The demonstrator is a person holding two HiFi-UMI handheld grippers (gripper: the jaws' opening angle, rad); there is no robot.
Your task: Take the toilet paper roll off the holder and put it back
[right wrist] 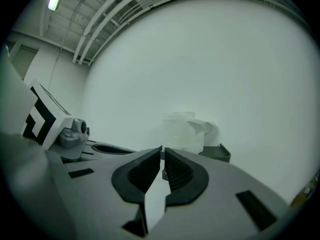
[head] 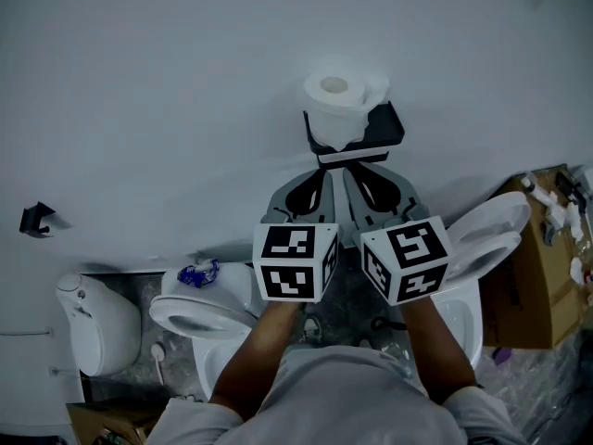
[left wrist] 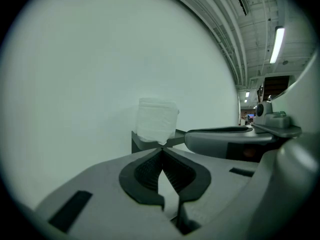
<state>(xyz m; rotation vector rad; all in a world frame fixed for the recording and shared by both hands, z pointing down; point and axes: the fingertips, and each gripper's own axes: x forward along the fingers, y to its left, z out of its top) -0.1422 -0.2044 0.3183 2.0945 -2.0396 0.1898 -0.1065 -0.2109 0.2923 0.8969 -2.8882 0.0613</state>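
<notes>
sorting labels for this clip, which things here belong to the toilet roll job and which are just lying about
Part of the job:
- toilet paper roll, sitting on the holder
- left gripper and right gripper, both shut and empty, just short of the roll

Just lying about:
- toilet with a blue object on it
- open-lid toilet
- cardboard box
- black wall hook

Grey left tool [head: 325,169] and right tool [head: 351,169] carry black-and-white marker cubes [head: 296,261]; the sleeves [head: 193,422] are grey.

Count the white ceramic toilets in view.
3. One white ceramic toilet stands far left, one next to it, one at right with its lid raised; the person's body may hide more.
</notes>
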